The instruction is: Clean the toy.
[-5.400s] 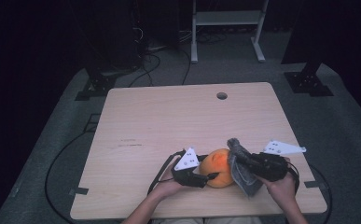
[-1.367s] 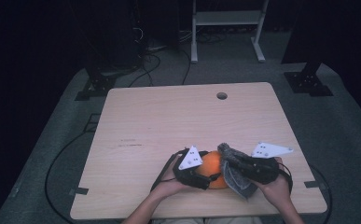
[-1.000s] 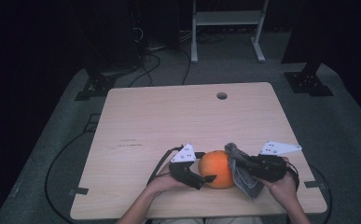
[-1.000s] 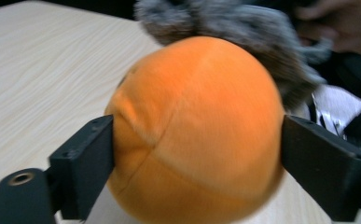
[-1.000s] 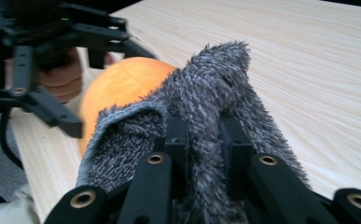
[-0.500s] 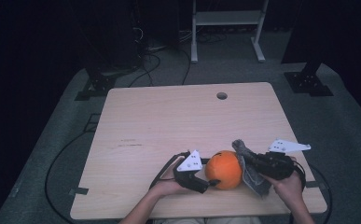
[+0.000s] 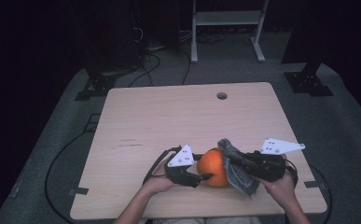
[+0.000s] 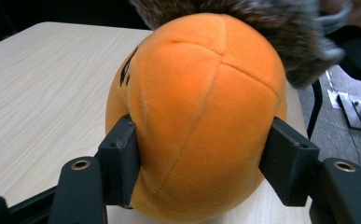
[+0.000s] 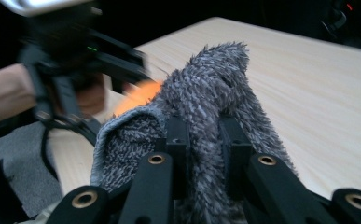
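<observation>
One pale wood table w/ a round hole near its far edge was seen on grey carpet in a dark room. An orange plush ball was seen near the table's near edge, betw. both grippers. The left gripper jaws had just been closing & were pressed on the ball's sides. A grey fuzzy cloth was pinched in the narrow right gripper jaws, draped against the ball's right side.
</observation>
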Available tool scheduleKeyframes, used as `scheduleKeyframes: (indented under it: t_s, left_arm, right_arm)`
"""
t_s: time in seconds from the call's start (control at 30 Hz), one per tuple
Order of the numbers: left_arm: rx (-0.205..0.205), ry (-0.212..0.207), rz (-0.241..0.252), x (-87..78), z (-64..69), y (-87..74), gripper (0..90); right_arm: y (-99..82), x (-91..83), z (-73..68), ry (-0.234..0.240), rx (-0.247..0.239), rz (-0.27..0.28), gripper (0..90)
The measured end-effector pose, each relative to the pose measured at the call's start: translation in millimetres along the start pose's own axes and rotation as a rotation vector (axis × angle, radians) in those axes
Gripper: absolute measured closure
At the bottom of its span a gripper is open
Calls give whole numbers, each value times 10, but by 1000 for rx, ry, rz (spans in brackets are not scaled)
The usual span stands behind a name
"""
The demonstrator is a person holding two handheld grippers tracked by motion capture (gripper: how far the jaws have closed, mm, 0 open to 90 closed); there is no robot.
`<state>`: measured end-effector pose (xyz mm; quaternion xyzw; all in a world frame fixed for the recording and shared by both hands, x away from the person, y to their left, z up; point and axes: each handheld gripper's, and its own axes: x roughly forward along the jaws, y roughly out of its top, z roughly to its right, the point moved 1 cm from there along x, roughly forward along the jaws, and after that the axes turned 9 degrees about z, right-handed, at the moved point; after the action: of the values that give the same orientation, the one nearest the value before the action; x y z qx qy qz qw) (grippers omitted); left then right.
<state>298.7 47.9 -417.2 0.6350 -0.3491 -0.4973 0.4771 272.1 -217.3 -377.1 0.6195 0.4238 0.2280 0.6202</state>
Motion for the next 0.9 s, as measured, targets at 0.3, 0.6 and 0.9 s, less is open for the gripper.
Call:
scheduleKeyframes:
  t_s: [0.3, 0.6, 0.9]
  left_arm:
    - [3, -26, -49, 4, 6, -70, 315]
    - [-99, 18, 15, 154, -65, -224, 209]
    - [-183, 82, 31, 178, -80, -211, 270]
  right_arm:
    - [-156, 122, 101, -15, 32, -56, 763]
    - [-245, 116, 164, -77, 29, -87, 770]
    - [-66, 228, -227, -30, -118, -58, 771]
